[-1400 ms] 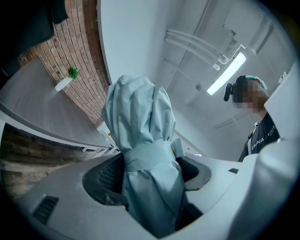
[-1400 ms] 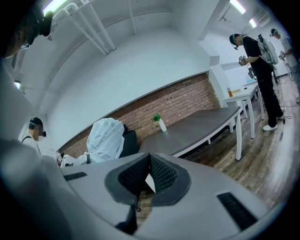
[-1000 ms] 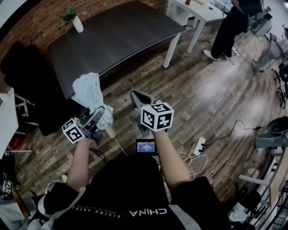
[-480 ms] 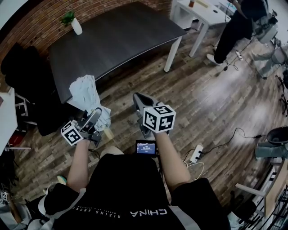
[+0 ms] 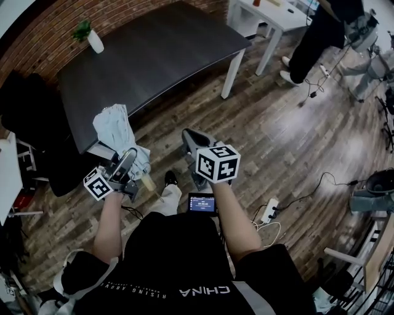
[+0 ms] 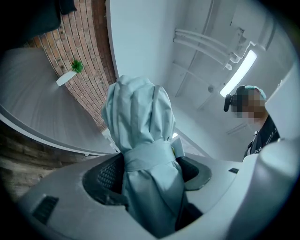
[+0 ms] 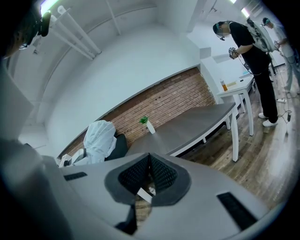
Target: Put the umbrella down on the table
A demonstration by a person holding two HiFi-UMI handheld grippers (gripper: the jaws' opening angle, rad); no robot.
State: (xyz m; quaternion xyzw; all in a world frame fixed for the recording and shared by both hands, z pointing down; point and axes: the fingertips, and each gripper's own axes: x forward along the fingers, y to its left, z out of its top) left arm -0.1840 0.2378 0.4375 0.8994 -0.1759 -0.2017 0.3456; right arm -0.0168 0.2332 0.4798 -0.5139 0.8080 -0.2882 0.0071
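I have the pale blue-grey folded fabric umbrella (image 5: 118, 130) clamped in the left gripper (image 5: 127, 159), left of centre in the head view. In the left gripper view both black ribbed pads (image 6: 108, 174) press on the bundled cloth just below its wrap-around strap, with the jaws standing wide around it. The gathered top of the umbrella rises up the middle of that frame. A tan handle end (image 5: 149, 183) shows below the gripper.

The umbrella is held in the air. In the head view it overlaps the near corner of the dark grey rectangular table with white legs (image 5: 160, 52), which fills the upper left, but it is not lying on the top.

The right gripper (image 5: 191, 139) sits just right of centre in the head view. Its pads are pressed together with nothing between them, as the right gripper view shows.

A small green plant in a white vase (image 5: 91, 37) stands at the table's far corner, upper left, in front of the red brick wall (image 5: 43, 24). A person in dark clothes (image 5: 320, 31) stands at a white table (image 5: 271, 13) in the upper right. A white power strip (image 5: 269, 209) lies on the brown wood-plank floor (image 5: 283, 129) at lower right.
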